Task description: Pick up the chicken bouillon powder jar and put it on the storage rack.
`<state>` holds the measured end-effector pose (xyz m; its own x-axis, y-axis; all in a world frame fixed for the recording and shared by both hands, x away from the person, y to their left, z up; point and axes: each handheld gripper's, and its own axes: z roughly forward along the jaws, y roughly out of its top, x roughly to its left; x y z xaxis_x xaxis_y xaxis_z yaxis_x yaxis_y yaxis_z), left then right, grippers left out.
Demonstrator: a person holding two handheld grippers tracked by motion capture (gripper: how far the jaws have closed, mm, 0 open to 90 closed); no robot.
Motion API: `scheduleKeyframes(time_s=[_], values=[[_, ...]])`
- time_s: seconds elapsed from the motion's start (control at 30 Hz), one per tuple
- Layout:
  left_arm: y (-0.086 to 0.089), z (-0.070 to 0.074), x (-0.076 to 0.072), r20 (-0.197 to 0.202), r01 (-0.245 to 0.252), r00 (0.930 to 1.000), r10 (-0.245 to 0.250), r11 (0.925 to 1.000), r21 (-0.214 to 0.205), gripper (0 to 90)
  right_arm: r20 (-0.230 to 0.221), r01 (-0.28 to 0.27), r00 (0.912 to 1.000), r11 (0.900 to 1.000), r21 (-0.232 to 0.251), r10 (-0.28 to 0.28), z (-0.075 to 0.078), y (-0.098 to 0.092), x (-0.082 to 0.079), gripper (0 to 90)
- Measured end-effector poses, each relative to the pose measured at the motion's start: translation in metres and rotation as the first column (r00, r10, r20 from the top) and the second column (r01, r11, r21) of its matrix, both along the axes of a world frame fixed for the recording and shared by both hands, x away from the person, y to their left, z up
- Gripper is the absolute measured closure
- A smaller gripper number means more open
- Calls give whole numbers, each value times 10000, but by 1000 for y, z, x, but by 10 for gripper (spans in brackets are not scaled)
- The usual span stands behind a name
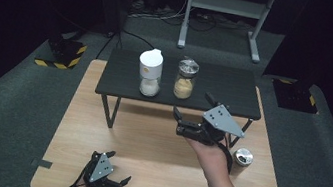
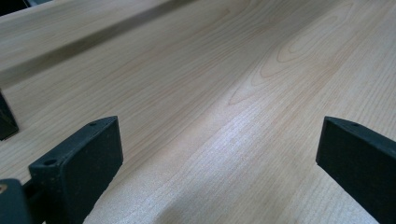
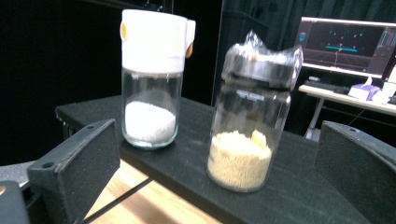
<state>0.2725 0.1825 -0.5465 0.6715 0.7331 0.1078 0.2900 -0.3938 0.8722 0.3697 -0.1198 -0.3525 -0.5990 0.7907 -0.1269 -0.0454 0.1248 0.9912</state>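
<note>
Nearest to the person, the left claw (image 1: 116,179) rests low at the front edge of the wooden table (image 1: 152,172), its jaws spread wide with nothing between them; in the left gripper view there is bare wood grain between the two black jaws. A little farther, the right claw (image 1: 176,121) is lifted above the table and points toward the small black shelf (image 1: 225,90) that stands on thin legs at the far half of the table. Its jaws are also released and wide apart, and they hold nothing. In the right gripper view the jar with yellow grains (image 3: 247,121) stands upright between the two jaws but clearly beyond them, so the reach seems to be toward this jar. To do the step well, I think the claw should go forward level, keep the jar centred between the jaws, and close on the glass body under the lid, because the top is wrapped in wrinkled clear film and could slip. It should also stay away from the neighbour, the jar with white powder (image 3: 152,79), which stands just beside on the same shelf. Counting: two jars on the shelf, one small metal tin (image 1: 243,158) on the table at the right side, and two claws.
</note>
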Motion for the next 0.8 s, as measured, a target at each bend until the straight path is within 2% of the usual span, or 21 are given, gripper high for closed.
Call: scheduleKeyframes(time_s=[0.63,0.8], values=[[-1,0,0,9,19,10000,-19,9999,116,7,-536,-100,9985,9977,-670,64,-39,-8,-13,0],[-1,0,0,11,29,10000,-29,9999,137,7,-706,-182,9974,9974,-699,132,-47,-9,-16,0]])
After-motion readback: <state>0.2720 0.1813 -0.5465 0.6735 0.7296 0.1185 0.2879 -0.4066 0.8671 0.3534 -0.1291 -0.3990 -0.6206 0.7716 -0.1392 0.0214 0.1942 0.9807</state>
